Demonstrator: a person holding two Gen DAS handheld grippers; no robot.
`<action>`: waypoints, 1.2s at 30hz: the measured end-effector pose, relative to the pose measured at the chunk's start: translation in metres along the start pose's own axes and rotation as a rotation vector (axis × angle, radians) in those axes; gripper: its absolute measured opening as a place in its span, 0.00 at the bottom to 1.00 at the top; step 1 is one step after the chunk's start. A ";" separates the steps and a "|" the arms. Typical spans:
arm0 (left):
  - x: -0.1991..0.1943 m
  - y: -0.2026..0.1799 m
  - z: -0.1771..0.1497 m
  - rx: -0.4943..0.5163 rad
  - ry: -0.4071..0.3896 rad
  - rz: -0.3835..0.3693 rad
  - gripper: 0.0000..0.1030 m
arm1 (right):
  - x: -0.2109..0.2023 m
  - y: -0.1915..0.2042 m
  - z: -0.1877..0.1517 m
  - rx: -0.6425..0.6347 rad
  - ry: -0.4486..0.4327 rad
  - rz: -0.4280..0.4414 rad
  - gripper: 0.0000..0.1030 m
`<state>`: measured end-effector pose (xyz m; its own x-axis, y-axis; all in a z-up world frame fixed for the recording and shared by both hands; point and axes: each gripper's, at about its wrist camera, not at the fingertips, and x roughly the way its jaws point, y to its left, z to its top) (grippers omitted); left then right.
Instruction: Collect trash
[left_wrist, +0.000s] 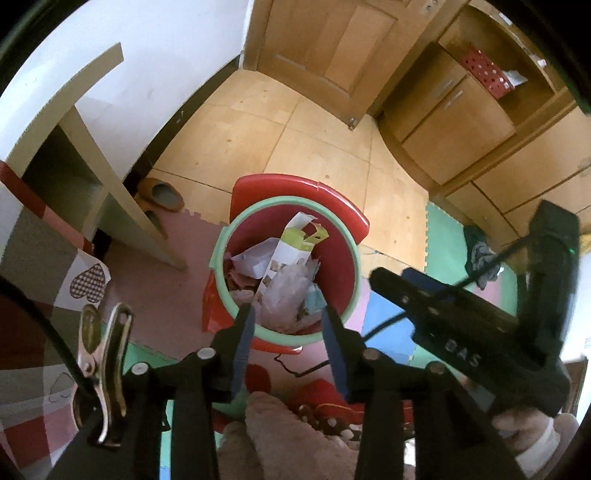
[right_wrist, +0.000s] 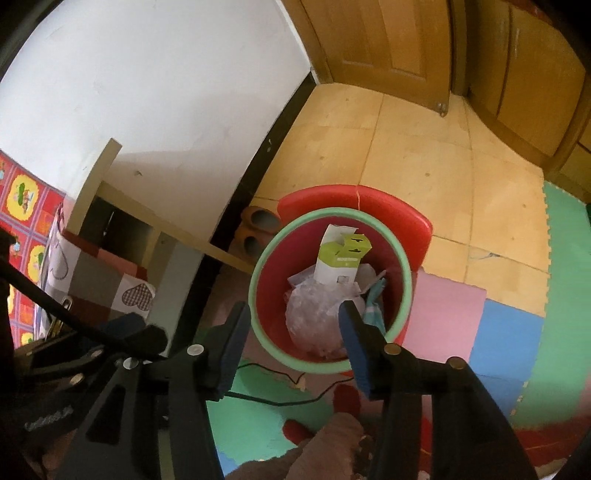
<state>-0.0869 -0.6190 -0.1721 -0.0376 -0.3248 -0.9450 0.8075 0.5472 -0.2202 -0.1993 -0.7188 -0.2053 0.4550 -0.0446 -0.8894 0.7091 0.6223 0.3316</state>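
**A:** so both grippers are parked right over the bin (left_wrist: 221, 254), pointing steeply down into it. Makes sense, anything let go from there falls straight in.

**B:** are they holding anything?

**A:** nope. Left gripper (left_wrist: 287, 314) has its jaws roughly half apart with nothing between them, you just see trash through the gap. Right gripper (right_wrist: 293, 321) is the same, maybe a touch wider, and empty too. From the left one's camera the right gripper's body sits at about 3 o'clock, close alongside, so they're working the same spot.

**B:** and where's the trash?

**A:** in the bin. A tall white-and-green box (right_wrist: 338, 260) stands on end leaning toward the 12 o'clock side of the rim, too long to lie flat I'd guess. Below it, at the 6 o'clock side under the jaws, there's a crumpled clear bag (right_wrist: 317, 314), plus white paper (left_wrist: 255, 260) at about 9 o'clock and a bit of blue-green stuff (right_wrist: 375, 304) at 4. Pile's nearly up to the rim.

**B:** what's the bin on?

**A:** looks like a red stool (right_wrist: 399, 218), probably to bring it nearer the hands. Foam mats (right_wrist: 513, 332) underneath, slippers (left_wrist: 160, 194) by the wall at 10 o'clock.

**B:** so done?

**A:** for this piece I'd say yes. Can't see any other loose trash from here though.
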 end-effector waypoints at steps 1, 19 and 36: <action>-0.001 -0.001 0.000 0.000 0.001 0.006 0.41 | -0.004 0.001 -0.001 -0.008 -0.006 -0.007 0.49; 0.000 -0.012 -0.007 -0.008 0.014 0.078 0.47 | -0.036 0.024 -0.026 -0.117 -0.054 -0.116 0.49; 0.007 -0.015 -0.004 -0.003 0.034 0.086 0.47 | -0.030 0.018 -0.024 -0.100 -0.036 -0.120 0.49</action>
<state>-0.1020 -0.6263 -0.1760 0.0114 -0.2500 -0.9682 0.8067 0.5744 -0.1389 -0.2133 -0.6878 -0.1800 0.3904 -0.1506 -0.9083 0.7033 0.6854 0.1886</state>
